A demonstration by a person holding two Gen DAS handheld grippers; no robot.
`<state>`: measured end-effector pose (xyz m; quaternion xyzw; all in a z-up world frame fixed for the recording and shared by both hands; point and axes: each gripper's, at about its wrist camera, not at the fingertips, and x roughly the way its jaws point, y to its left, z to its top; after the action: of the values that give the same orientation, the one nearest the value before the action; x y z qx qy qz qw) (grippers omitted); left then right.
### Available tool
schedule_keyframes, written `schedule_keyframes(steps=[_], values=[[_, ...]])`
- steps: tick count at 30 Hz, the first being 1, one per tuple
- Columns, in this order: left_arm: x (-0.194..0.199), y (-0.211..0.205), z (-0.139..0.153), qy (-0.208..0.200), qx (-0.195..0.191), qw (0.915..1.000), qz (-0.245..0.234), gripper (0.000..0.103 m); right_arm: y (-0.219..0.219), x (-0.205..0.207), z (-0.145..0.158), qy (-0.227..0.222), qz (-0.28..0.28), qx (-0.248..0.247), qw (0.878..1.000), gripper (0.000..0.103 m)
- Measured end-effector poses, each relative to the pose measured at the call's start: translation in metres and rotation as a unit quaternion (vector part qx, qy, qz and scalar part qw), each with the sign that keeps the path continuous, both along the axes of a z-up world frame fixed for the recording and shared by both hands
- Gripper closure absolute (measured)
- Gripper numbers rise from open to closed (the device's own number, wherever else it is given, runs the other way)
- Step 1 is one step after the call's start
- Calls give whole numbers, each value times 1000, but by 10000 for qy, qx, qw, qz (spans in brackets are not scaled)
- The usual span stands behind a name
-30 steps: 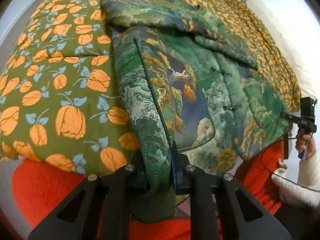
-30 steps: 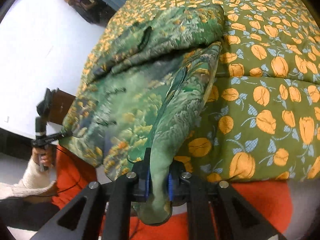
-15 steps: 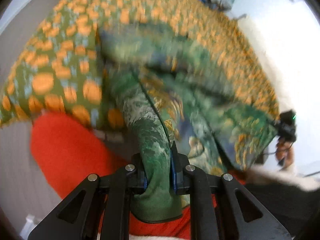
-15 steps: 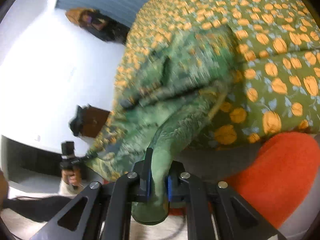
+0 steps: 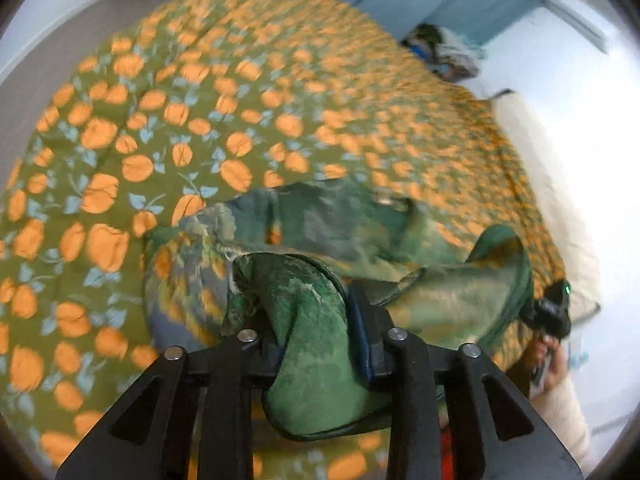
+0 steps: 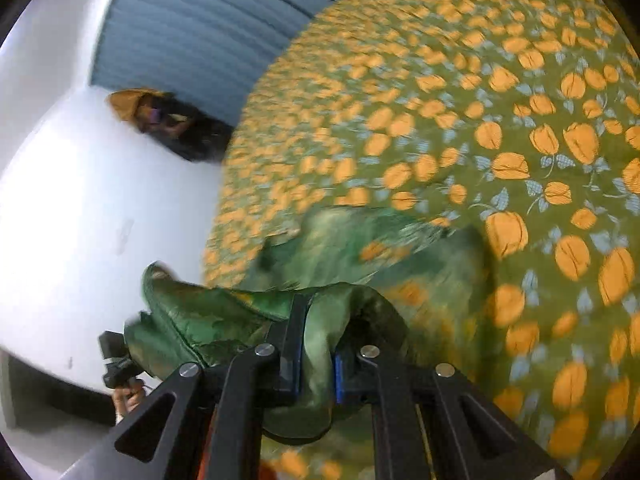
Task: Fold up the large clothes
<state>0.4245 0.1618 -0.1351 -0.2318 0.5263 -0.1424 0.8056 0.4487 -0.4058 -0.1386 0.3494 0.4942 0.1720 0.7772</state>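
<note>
A green landscape-print padded jacket (image 5: pixel 320 232) lies bunched on the near part of a bed with an olive, orange-flowered bedspread (image 5: pixel 160 120). My left gripper (image 5: pixel 316 320) has a thick fold of the jacket's hem between its pads; its jaws are opening, and the cloth still fills the gap and touches both pads. My right gripper (image 6: pixel 316 340) is shut on another part of the hem, the jacket (image 6: pixel 360 248) heaped just beyond it on the bedspread (image 6: pixel 520 120). Each wrist view shows the other gripper (image 5: pixel 554 312) (image 6: pixel 116 360) held in a hand, hem stretched between them.
A pile of clothes (image 5: pixel 444 56) (image 6: pixel 168 120) lies on the pale floor beside the bed. Behind it hangs a blue curtain (image 6: pixel 192 28). A strip of red fabric (image 5: pixel 448 452) shows under the left gripper. The far part of the bedspread is bare.
Both grippers swung forward over the bed, carrying the hem onto the rest of the jacket, which is now bunched instead of spread flat. The left jaws stand wider than before.
</note>
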Motion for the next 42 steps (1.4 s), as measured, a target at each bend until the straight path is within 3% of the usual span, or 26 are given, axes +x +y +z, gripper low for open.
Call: schedule_keyframes(steps=[4,6,8,11,12,15,16,18,20,23,24,25,26,27,29,31,34,38,40,42], values=[[26,-8,-45,522,85,9985,141,54,3,21,-49,279,-298,54,9992,91],[28,0,-46,603,-223,9976,242,48,-1,24,-64,477,-437,313,9974,89],[28,14,-34,560,-810,9948,269,37,-10,29,-72,748,-573,733,9928,87],[22,38,-5,194,-1252,9907,488,15,-18,32,-66,722,-532,1349,9868,63],[18,49,4,29,-1370,9888,590,4,-18,33,-61,647,-507,1438,9862,49],[7,64,11,-235,-1296,9895,599,1,-20,32,-39,227,-512,1360,9891,17],[5,63,5,-192,-1052,9932,461,1,-23,29,-29,4,-604,1180,9912,15],[2,54,-15,-4,-641,9974,334,1,-19,27,-19,-159,-542,757,9955,15],[6,41,-41,220,-259,9990,277,1,4,30,-15,-207,-94,-379,9990,15],[13,18,-69,386,181,9987,261,7,43,35,-22,-213,452,-1646,9851,15],[15,10,-71,361,277,9988,201,32,52,35,-25,-199,542,-1916,9798,17],[16,-2,-73,357,445,9984,53,66,66,36,-29,-194,630,-2268,9717,37],[16,-8,-72,361,654,9972,44,75,77,37,-31,-169,665,-2589,9635,57],[14,-14,-68,276,878,9957,46,87,83,37,-31,-147,668,-2833,9566,87],[8,-14,-48,2,1000,9949,110,90,92,31,-16,-369,611,-3238,9434,89],[-3,-5,-18,-502,999,9932,309,90,94,21,14,-925,494,-3473,9319,90],[-5,-1,-5,-930,1200,9872,492,90,94,28,34,-1398,315,-3638,9204,90],[8,-11,-53,-803,1928,9758,644,87,97,46,-3,-941,345,-3756,9214,90],[4,-11,-87,-741,2130,9715,728,82,97,52,-35,-692,404,-3849,9195,90],[0,-12,-97,-943,2213,9673,802,78,93,48,-52,-684,396,-3768,9229,89]])
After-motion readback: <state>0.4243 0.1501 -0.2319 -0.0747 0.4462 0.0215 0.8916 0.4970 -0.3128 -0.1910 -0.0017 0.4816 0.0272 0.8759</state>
